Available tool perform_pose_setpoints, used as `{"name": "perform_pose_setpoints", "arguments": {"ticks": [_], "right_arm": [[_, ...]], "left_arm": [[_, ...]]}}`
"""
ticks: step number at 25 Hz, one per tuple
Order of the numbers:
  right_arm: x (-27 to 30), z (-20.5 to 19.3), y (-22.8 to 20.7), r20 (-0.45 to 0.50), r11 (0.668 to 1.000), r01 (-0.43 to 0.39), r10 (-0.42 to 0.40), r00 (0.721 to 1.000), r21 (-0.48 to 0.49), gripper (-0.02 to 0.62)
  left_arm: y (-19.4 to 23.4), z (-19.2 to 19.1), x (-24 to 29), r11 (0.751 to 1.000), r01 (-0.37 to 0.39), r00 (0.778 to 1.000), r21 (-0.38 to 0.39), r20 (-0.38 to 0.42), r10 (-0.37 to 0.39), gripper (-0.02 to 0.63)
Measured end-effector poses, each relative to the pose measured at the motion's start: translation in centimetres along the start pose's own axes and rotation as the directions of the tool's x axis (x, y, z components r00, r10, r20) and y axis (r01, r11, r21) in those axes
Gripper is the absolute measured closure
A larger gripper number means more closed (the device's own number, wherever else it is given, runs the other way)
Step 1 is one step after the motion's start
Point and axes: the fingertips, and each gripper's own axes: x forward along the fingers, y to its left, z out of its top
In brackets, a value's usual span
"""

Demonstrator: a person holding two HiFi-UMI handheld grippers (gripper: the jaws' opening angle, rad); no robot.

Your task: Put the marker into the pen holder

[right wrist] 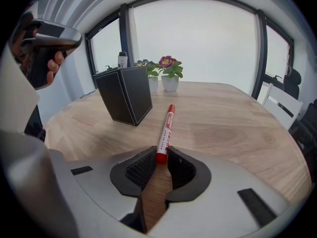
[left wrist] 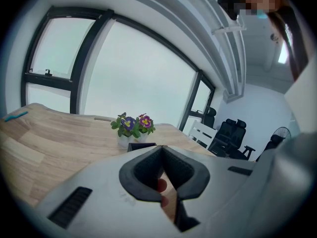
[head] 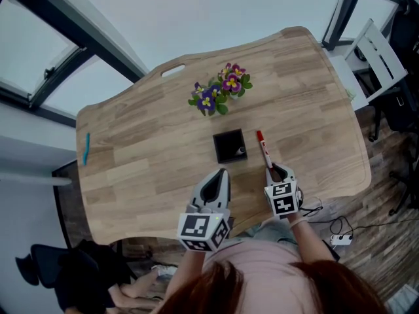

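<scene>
R gripper point(right wrist: 161, 152) sits low at the table, jaws closed down to a narrow slot and pinching the near end of the red marker point(right wrist: 166, 133) between the tips. Rest of the marker lies flat on the wood and points away from the gripper toward the upper centre of the right gripper view. In the head view this gripper point(head: 275, 171) is at lower right of centre, w/ the marker point(head: 264, 150) running up and slightly left from its tips.

L gripper point(left wrist: 162, 148) has its jaws brought together at the tips, nothing clamped btwn them. In the head view it point(head: 222, 172) hovers just below the pen holder, tips aimed at it but not touching.

Pen holder point(head: 230, 146) is a black square box, upright, at frame centre in the head view, just left of the marker and apart from it. In the right gripper view it point(right wrist: 124, 95) stands left of centre, w/ a small white-topped item point(right wrist: 122, 58) poking out of its top.

Beyond the holder, toward the top of the head view, is a small pot of purple, pink and yellow flowers point(head: 219, 90). A blue pen point(head: 86, 148) lies at the far left edge of the wooden table point(head: 144, 169), well apart from everything else.
</scene>
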Motion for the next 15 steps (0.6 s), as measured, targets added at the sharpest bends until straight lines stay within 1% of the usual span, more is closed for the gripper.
{"name": "perform_pose_setpoints", "arguments": {"ticks": [7,15], "right_arm": [[-0.6,0.3,-0.4,0.029,0.999,-0.029,0.029,0.999,0.029,0.534],[-2.1,1.3,-1.5,0.074,0.999,-0.05,0.048,0.996,0.021,0.535]], "left_arm": [[-0.2,0.3,0.1,1.0,-0.01,1.0,-0.02,0.021,0.011,0.604],[-0.3,1.2,0.2,0.998,-0.041,0.997,-0.043,0.059,0.044,0.604]]}}
